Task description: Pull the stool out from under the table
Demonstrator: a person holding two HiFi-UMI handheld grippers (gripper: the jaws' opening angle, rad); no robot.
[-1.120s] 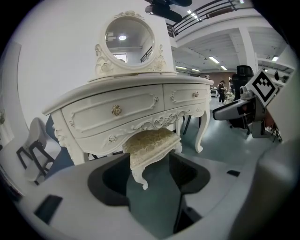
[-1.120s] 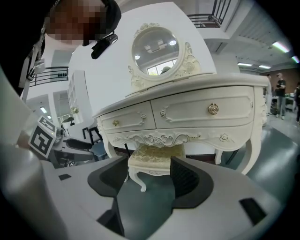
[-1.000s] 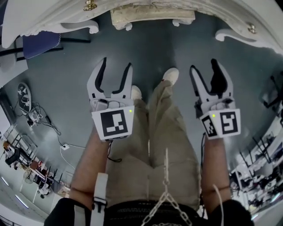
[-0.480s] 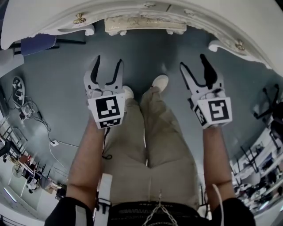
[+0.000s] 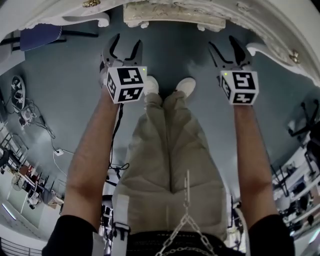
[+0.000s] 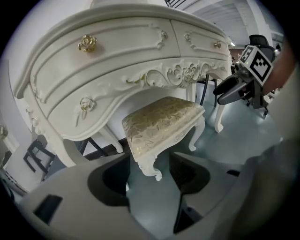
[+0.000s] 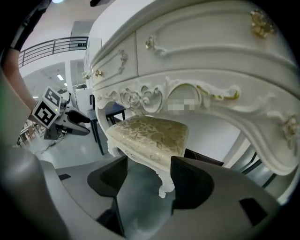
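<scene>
Pointing forward on straightened arms, the left gripper point(image 5: 127, 44) and right gripper point(image 5: 223, 45) are held level, side by side, with jaws spread and nothing gripped. The stool point(image 5: 172, 15) is seen tucked under the table point(image 5: 45, 15), just ahead, untouched.

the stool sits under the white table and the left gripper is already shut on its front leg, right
Not quite. The left gripper view shows the left gripper with its jaws open and empty; the front leg only appears beyond them, ungripped. The stool does sit under the white table.
</scene>
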